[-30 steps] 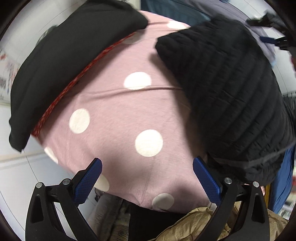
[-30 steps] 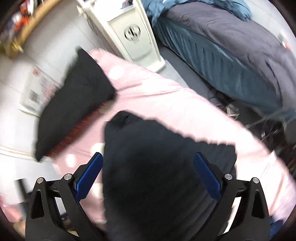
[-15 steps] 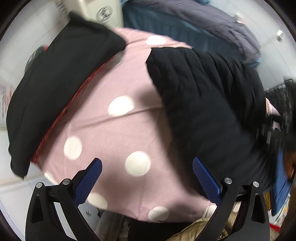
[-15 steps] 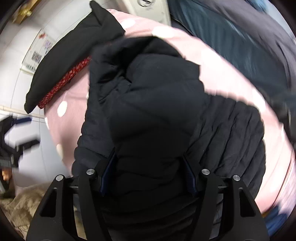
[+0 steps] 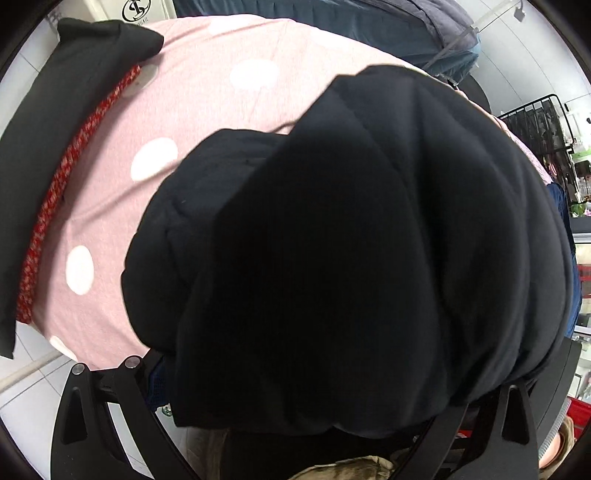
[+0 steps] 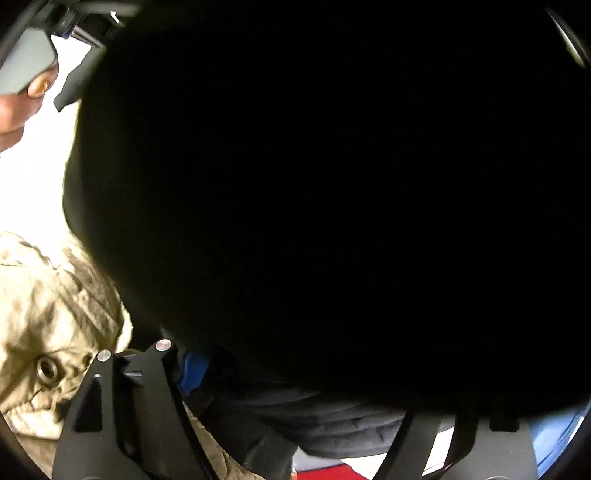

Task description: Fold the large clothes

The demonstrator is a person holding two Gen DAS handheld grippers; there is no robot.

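Observation:
A black quilted jacket (image 5: 351, 240) lies bunched on a pink sheet with white dots (image 5: 192, 110). In the left wrist view it fills the middle and right and covers my left gripper (image 5: 295, 398); the jaws are mostly hidden, so their state is unclear. In the right wrist view the same jacket (image 6: 332, 184) fills nearly the whole frame, lifted close to the lens. My right gripper (image 6: 295, 384) is shut on its fabric, with only the blue left pad (image 6: 192, 373) showing.
A second black garment with a red woven edge (image 5: 48, 147) lies along the sheet's left side. A dark blue bed (image 5: 369, 22) is behind. A beige garment (image 6: 55, 332) is at lower left in the right wrist view, and the person's face (image 6: 14, 110) is at upper left.
The jacket has been pulled up and toward me, now covering both grippers' jaws. The left gripper moved in under it; the right view swung up and went almost black.

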